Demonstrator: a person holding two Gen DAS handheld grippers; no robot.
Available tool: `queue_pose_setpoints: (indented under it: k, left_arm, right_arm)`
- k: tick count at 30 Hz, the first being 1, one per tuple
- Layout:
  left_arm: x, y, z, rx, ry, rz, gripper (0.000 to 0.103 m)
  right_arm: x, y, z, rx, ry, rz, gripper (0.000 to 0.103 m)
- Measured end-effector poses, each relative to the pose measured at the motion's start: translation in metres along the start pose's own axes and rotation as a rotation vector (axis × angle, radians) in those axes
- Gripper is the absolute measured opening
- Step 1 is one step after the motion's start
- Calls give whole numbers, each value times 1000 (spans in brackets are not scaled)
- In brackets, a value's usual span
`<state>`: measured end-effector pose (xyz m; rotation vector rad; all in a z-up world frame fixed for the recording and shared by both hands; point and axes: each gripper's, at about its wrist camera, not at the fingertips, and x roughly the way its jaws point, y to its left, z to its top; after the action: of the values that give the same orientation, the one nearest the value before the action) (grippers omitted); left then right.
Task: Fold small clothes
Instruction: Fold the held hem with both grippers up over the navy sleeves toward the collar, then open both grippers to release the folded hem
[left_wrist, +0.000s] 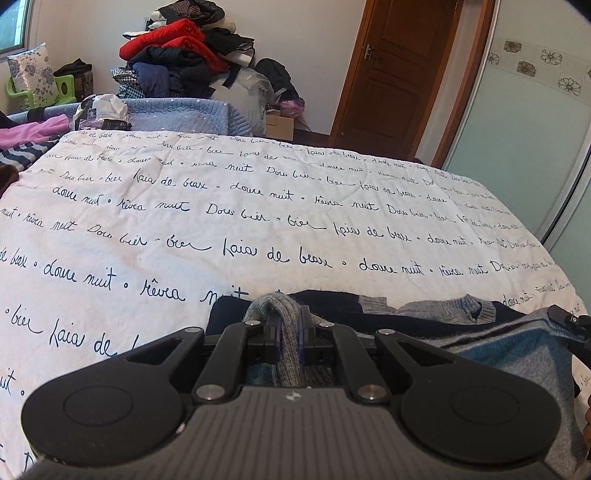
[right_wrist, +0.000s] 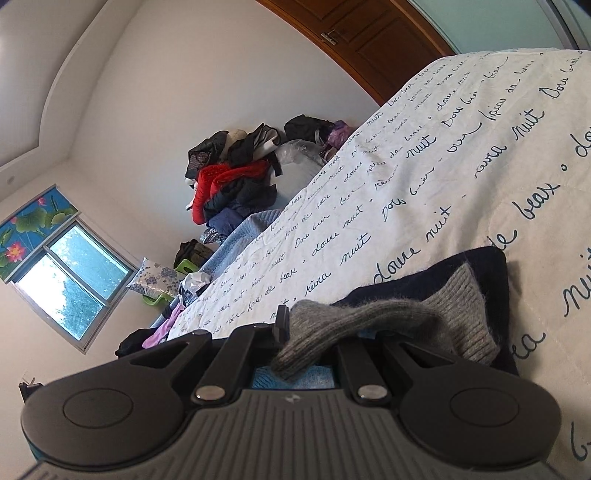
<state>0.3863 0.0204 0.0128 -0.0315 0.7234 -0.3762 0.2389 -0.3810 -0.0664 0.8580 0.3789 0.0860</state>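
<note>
Both tongs are clamped on one small sweater, each pinching a grey ribbed edge. The left gripper is seen holding a fold of grey knit between its blue pads, and the right gripper is closed on a like fold that drapes over its jaws. Two points of one edge are probably held so that the cloth can be carried over as a straight fold line. The sweater is spread at the near edge of a white bedspread printed with dark handwriting. Its knit is fuzzy, in navy, grey and light blue blocks, with a ribbed collar lying flat toward the far right. A heap of clothes is piled far behind the bed.
</note>
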Motion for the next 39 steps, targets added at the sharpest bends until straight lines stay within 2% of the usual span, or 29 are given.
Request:
queue_pose_setpoints:
  k: [11, 15, 18, 21, 24, 28, 29, 30, 31, 32, 33, 34, 36, 39]
  left_arm:
    - [12, -2, -1, -3, 32, 30, 10]
    - [17, -1, 0, -2, 45, 41, 15]
    - [21, 2, 2, -33, 59, 51, 20]
    - [26, 9, 5, -94, 83, 49, 20]
    - [27, 16, 6, -149, 93, 39, 22]
    - [23, 18, 9, -171, 84, 36, 23]
    - [22, 17, 11, -178, 87, 34, 24]
    - [22, 18, 12, -191, 88, 28, 25]
    - [21, 20, 13, -212, 90, 12, 28]
    - [21, 23, 14, -234, 91, -6, 30]
    - [21, 26, 15, -267, 95, -30, 34]
    - [20, 30, 15, -307, 95, -49, 43]
    - [15, 36, 16, -355, 57, -35, 55]
    - [4, 44, 20, -391, 0, -15, 57]
  right_arm:
    - [2, -7, -2, 29, 15, -14, 5]
    - [5, -9, -2, 40, 22, -21, 5]
    - [8, -12, -2, 64, 26, -22, 6]
    - [13, -18, -2, 105, 38, -6, 6]
    - [19, -21, 0, 134, 49, -40, 9]
    - [22, -20, 3, 142, 52, -53, 11]
    - [23, -17, 4, 133, 51, -53, 14]
    - [23, -16, 6, 128, 50, -53, 24]
    - [24, -15, 7, 129, 42, -50, 45]
    - [23, -15, 9, 134, 25, -43, 57]
    - [20, -15, 12, 143, -4, -26, 77]
    - [17, -16, 14, 158, -34, -4, 82]
    - [13, -17, 20, 194, -62, 37, 82]
    - [9, -12, 25, 192, -64, 19, 83]
